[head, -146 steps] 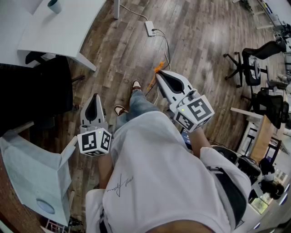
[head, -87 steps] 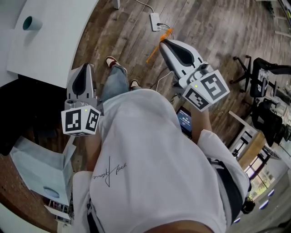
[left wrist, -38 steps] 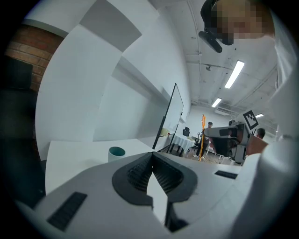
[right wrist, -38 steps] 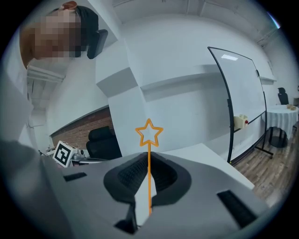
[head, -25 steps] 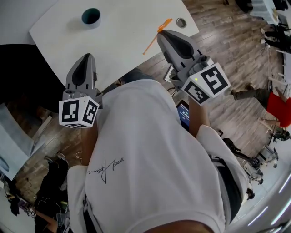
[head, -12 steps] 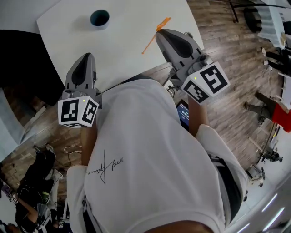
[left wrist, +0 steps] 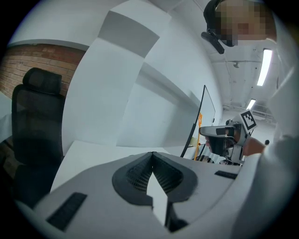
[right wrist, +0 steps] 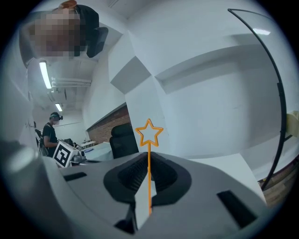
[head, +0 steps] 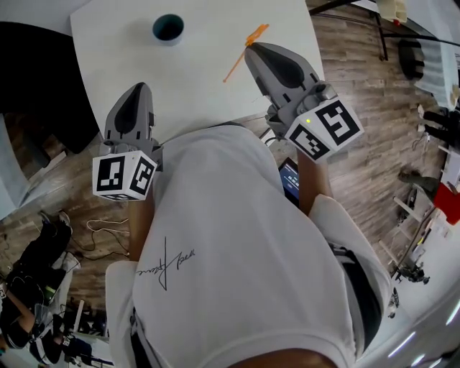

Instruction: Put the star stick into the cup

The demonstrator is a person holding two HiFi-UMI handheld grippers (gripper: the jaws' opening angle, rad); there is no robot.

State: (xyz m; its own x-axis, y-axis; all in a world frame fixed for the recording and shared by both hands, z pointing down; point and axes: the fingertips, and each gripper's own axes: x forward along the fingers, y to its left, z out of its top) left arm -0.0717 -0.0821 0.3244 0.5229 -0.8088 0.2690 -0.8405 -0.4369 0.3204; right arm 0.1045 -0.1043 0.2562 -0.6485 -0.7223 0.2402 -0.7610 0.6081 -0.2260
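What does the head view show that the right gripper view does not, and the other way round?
Only the head view shows the cup, which stands on the white table, and the wooden floor beside it. Only the right gripper view shows the right gripper with its jaws closed on the shaft of the star stick, the hollow star at its top, a black chair and a brick wall. Both views show this gripper holding the orange stick.

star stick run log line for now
right gripper: shut on thin orange star stick | left gripper: shut, empty | teal cup: on white table
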